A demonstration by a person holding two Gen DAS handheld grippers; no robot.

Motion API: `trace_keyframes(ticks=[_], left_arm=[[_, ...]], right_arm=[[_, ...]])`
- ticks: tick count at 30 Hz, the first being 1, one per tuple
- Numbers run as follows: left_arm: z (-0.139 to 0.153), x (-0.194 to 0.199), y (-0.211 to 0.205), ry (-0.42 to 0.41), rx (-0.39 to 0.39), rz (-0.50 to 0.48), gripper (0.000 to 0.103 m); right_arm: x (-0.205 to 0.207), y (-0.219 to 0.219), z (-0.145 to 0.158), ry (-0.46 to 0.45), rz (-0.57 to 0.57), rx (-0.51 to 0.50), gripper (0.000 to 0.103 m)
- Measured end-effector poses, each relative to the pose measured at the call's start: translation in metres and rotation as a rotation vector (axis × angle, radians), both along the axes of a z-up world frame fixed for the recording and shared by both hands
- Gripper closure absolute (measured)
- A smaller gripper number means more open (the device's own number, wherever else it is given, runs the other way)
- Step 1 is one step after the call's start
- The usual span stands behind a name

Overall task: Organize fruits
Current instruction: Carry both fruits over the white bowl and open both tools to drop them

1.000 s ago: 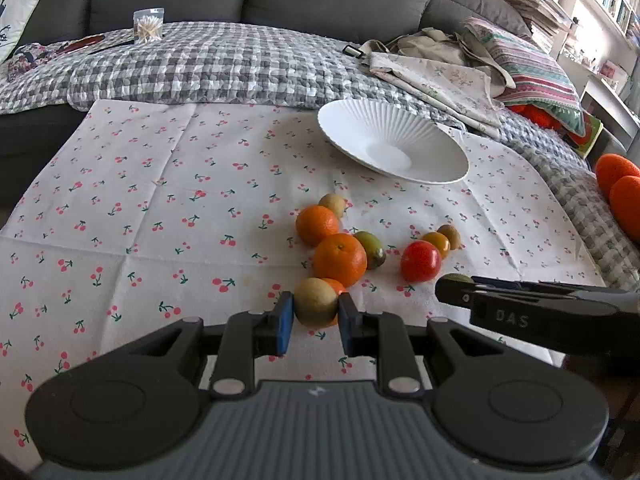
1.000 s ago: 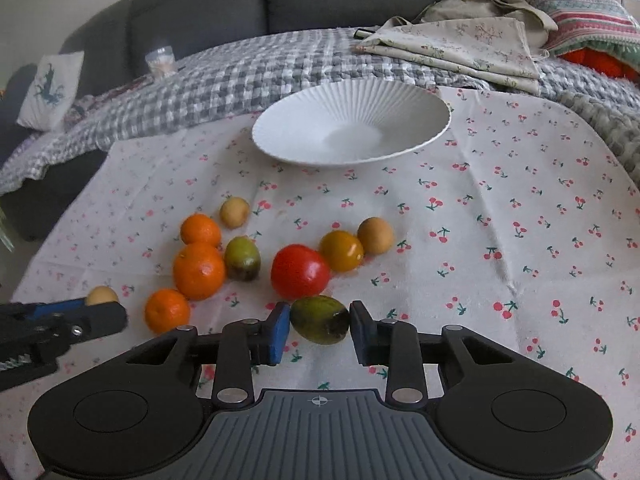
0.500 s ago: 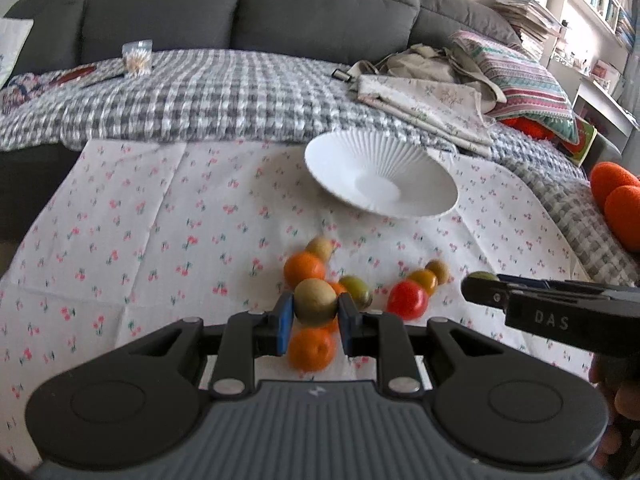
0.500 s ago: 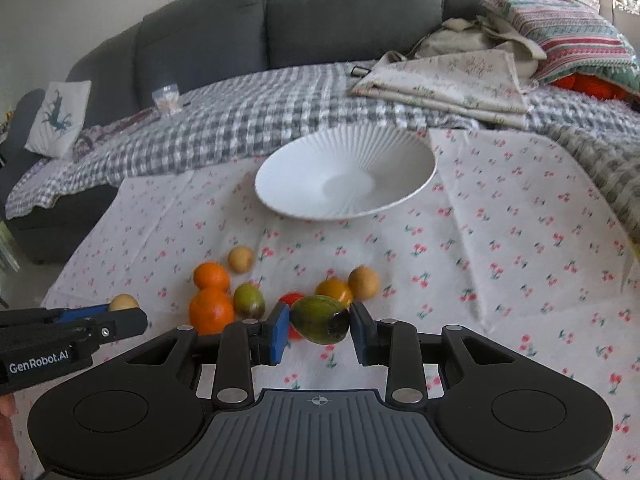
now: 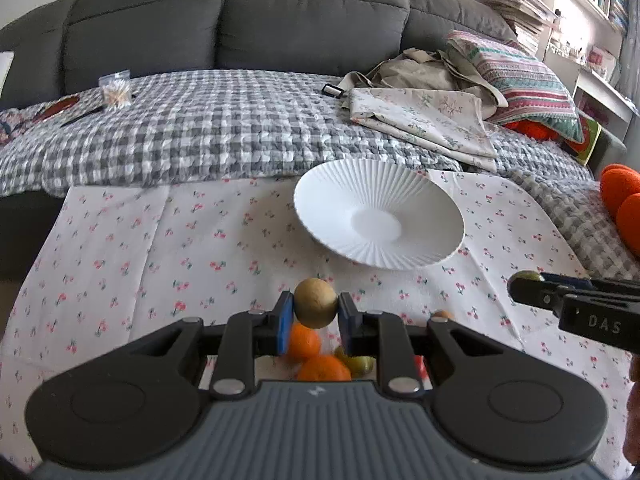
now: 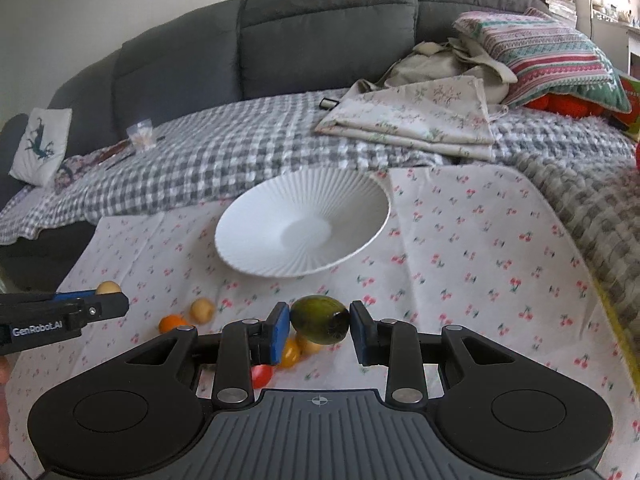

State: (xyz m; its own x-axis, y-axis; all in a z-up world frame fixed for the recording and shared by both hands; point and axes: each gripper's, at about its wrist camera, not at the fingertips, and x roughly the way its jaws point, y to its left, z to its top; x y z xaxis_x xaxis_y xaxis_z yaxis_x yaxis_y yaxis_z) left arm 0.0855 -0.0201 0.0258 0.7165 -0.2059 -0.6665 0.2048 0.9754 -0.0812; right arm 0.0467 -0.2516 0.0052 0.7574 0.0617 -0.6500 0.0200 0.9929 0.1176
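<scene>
Between right gripper [image 6: 319,326] pads, green fruit [image 6: 319,319] lies crosswise (level).

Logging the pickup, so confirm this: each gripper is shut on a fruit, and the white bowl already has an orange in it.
One part is wrong: the white bowl holds no fruit, as the right wrist view shows. The rest stands: the left gripper is shut on a brownish fruit and the right gripper on a green fruit.
</scene>
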Motion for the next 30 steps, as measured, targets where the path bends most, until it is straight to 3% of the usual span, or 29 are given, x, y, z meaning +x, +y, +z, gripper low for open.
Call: trace_keyframes(ticks=[8,14,21,30], left_arm=[[-0.005,0.039,-0.021,-0.010,0.011,0.005,0.081],[-0.020,0.064,-0.033,-0.076,0.053,-0.012,0.081],[-0.031,0.088,-0.040,-0.073,0.029,-0.029,0.081],[-0.055,0.107,-0.062,-0.050,0.060,-0.094,0.081]], right_arm=[[0.029,-0.009,0.000,-0.009,0.009,-0.024,0.072],[0.049,-0.011,-0.005,-0.024,0.046,-0.049,0.072],[0.073,-0.015,-0.012,-0.039,0.056,-0.071,0.072],[0.103,-0.002,-0.035,-0.018,0.100,-0.102,0.072]])
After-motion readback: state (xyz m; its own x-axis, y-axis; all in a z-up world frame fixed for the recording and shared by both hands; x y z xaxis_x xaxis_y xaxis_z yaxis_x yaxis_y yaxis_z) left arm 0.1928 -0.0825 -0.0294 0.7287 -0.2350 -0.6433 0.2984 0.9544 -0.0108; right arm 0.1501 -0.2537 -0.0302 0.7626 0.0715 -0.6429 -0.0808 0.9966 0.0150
